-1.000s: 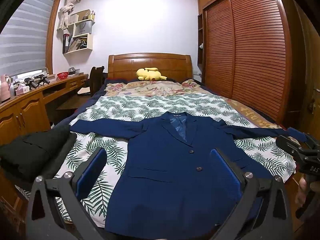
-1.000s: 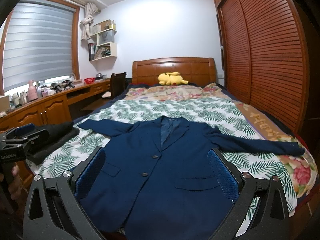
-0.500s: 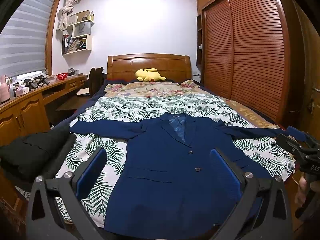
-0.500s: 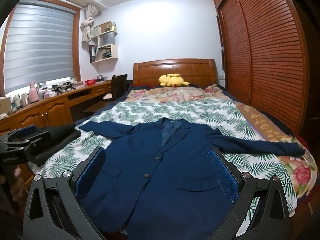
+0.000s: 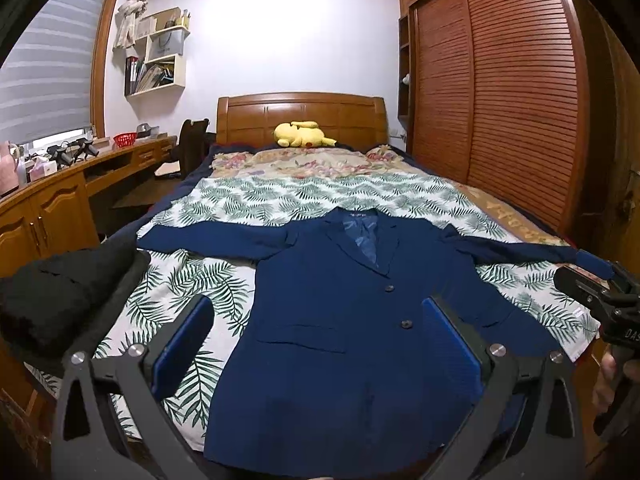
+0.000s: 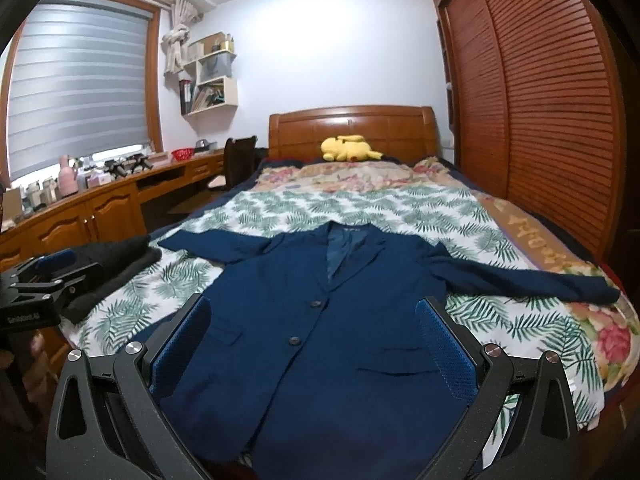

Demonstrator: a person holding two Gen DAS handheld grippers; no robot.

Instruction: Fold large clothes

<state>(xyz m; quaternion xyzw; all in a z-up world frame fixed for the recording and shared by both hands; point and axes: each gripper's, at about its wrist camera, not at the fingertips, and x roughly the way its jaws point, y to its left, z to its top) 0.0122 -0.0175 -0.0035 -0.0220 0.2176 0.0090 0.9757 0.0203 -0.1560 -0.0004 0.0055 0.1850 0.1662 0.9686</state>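
Note:
A navy blue blazer (image 5: 344, 320) (image 6: 320, 328) lies flat and face up on the bed (image 5: 256, 200) (image 6: 400, 208), buttoned, with both sleeves spread out sideways and its hem at the near edge. My left gripper (image 5: 316, 320) hovers open above the lower left part of the blazer, nothing between its blue pads. Above the lower middle of the blazer my right gripper (image 6: 316, 320) is open too and holds nothing. Each gripper also shows at the edge of the other's view, held by a hand (image 5: 608, 380).
A folded black garment (image 5: 64, 296) (image 6: 116, 268) rests on the bed's near left corner. A yellow plush toy (image 5: 302, 134) sits by the wooden headboard. A long wooden desk (image 6: 100, 208) runs along the left wall; louvred wardrobe doors (image 5: 500, 100) line the right.
Both views have shifted slightly, with the scene sitting a little higher in the frame. The blazer has not moved and both grippers stay open.

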